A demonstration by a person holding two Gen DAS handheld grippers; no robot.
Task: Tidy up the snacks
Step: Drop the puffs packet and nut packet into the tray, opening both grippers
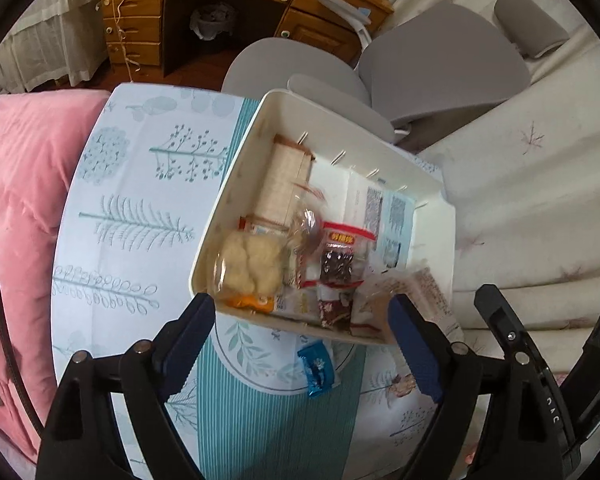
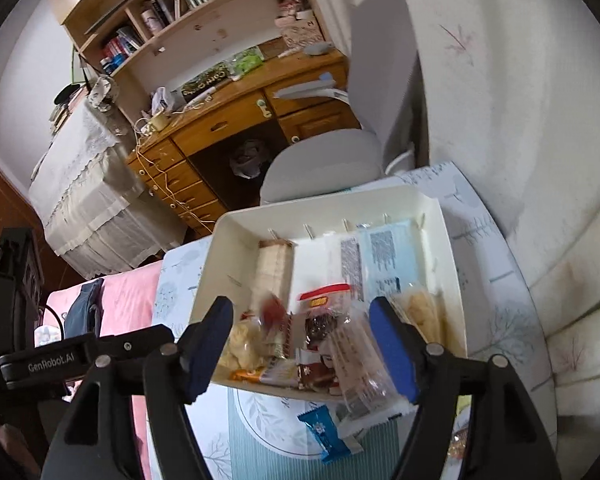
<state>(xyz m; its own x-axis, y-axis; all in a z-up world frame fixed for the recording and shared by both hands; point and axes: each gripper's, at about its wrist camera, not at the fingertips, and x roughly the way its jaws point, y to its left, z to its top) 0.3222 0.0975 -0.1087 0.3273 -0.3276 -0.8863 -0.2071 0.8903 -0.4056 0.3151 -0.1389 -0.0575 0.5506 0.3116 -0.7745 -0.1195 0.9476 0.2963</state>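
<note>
Cream box (image 1: 236, 184), blue wrapper (image 1: 317, 368)

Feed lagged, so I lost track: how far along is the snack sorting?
Mostly done: the white bin already holds most packets. Nothing in hand: left gripper and right gripper are both open. Left: the blue candy and a clear packet draped over the bin's rim.

Snack-filled bin (image 1: 236, 184) on patterned cloth (image 1: 140, 208)
</note>
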